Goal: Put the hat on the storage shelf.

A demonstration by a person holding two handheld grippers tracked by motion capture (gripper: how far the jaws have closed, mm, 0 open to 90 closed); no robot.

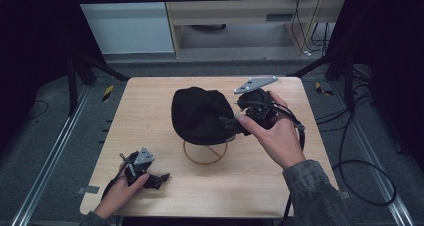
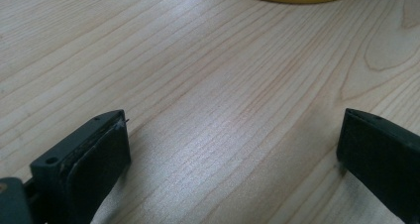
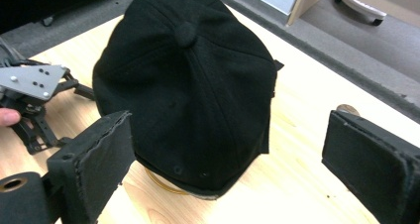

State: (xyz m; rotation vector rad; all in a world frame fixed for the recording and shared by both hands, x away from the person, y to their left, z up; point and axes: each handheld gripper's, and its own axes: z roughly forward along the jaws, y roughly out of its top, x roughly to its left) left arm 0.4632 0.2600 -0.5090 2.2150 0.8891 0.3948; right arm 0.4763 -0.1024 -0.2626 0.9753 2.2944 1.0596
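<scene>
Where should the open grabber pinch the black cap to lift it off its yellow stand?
Probably the lower edge of the black cap, where the cloth hangs free past the yellow wire stand and makes a thin fold. The right gripper already faces that edge with its jaws wide apart, so coming from that side suits. The rounded crown looks too wide to pinch.

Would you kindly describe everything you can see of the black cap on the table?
The black cap looks like soft, matte fabric, sewn in panels that meet at a covered button on the crown, with small eyelets near its lower edge. It sits crown up, perched on a yellow ring stand near the middle of the wooden table, its shape full. The right gripper faces it with jaws wide open on either side of its near edge; the pads do not press on it. Whether it has a brim cannot be told.
</scene>
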